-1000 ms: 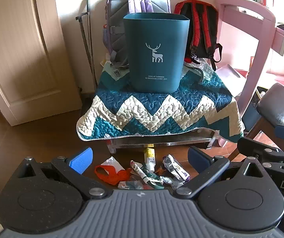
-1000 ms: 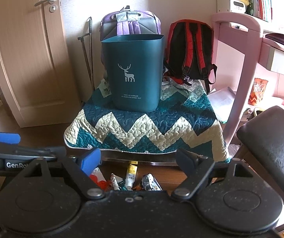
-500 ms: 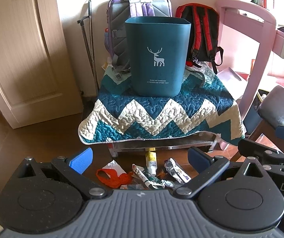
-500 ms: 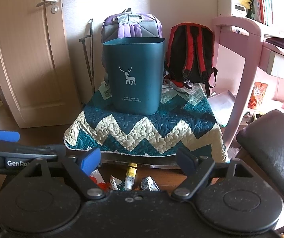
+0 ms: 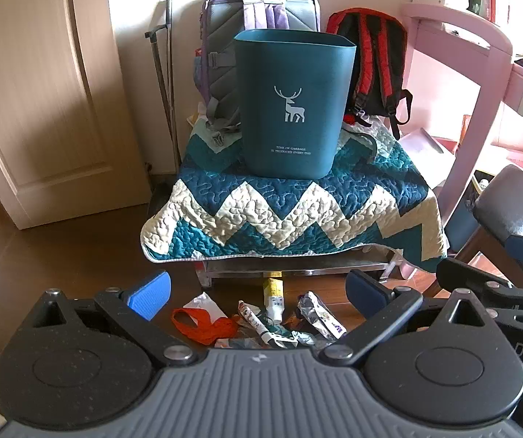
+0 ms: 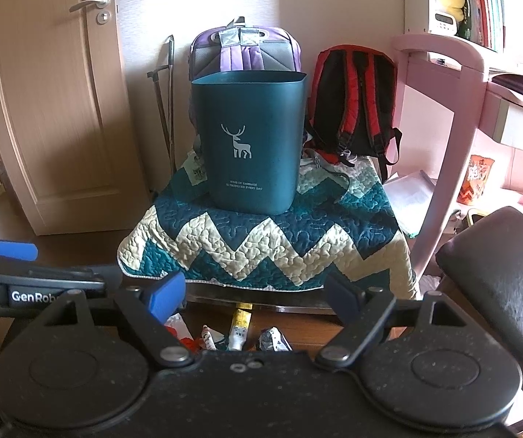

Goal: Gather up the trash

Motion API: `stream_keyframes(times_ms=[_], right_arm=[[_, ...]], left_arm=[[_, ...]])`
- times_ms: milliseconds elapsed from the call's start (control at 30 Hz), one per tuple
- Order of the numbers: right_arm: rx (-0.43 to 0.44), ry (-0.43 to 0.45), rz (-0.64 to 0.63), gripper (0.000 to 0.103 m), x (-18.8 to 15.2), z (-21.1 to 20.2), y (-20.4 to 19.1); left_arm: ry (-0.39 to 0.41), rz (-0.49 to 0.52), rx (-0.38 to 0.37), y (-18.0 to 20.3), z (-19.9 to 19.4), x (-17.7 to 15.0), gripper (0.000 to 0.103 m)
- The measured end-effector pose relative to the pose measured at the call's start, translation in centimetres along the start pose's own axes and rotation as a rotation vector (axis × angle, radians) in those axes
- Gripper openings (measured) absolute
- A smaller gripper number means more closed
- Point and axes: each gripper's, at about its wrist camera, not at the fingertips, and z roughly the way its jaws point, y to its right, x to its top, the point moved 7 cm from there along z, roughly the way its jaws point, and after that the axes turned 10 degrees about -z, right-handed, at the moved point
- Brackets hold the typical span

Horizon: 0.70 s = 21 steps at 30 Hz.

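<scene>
Though crumpled, trash (image 5: 261, 323) scattered, colourful.

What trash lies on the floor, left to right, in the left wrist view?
Orange mesh bag → striped tube → yellow-and-white tube → crumpled silver wrapper.

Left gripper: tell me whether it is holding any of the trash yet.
No, the left gripper is open and empty, with the wrappers lying on the floor beyond its fingers.
</scene>
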Motion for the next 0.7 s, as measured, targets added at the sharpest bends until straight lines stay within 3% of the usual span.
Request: stream_keyframes(times_ms=[400, 567, 700], right_arm=[[0.021, 0.013, -0.049, 0.083, 0.7, 1.2, 0.0], [0.046, 0.041, -0.055, 0.083, 1.3, 3.3, 1.1], [0.048, 0.007, -0.039, 0.083, 1.2, 6.8, 2.9]], left_arm=[[-0.008, -0.023, 0.005, 0.0, 1.9, 0.3, 0.103], [-0.025, -0.058, 0.027, -1.4, 4.6, 1.6, 0.103], [-0.053, -0.088, 0.043, -3.0, 8.5, 2.5, 0.103]])
